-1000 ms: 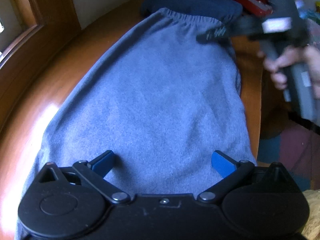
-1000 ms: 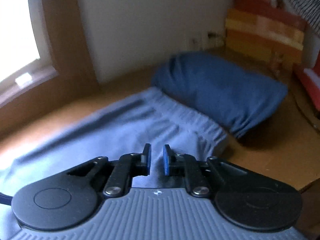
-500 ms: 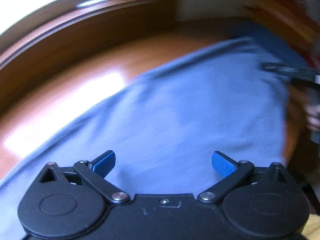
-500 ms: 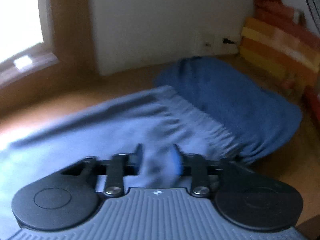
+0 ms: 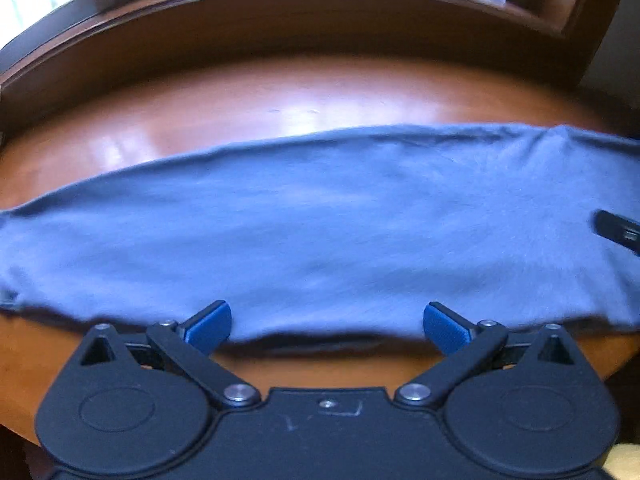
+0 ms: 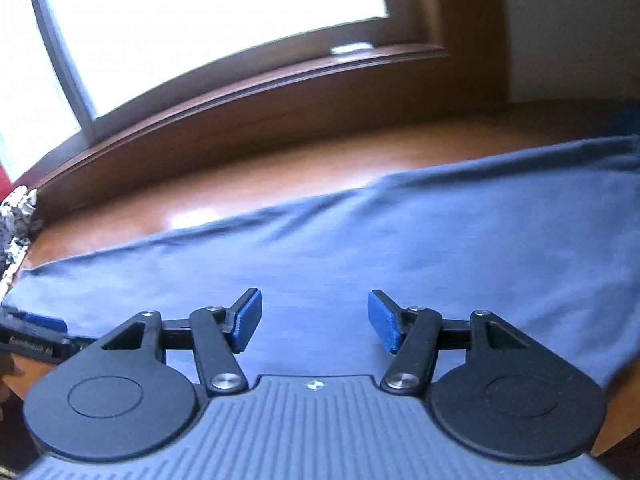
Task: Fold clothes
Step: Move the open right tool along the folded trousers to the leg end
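Blue-grey garment (image 5: 320, 224): spread flat, lengthwise across wooden table (image 5: 280, 96), below window sill (image 6: 248, 92). Left gripper (image 5: 327, 322): spread wide, empty, at garment's near edge. Right gripper (image 6: 315, 318): spread wide, empty, over cloth.

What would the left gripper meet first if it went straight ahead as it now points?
Probably the near edge of the grey-blue garment, lying flat on the wooden table; the open left gripper faces it, though depth is unclear.
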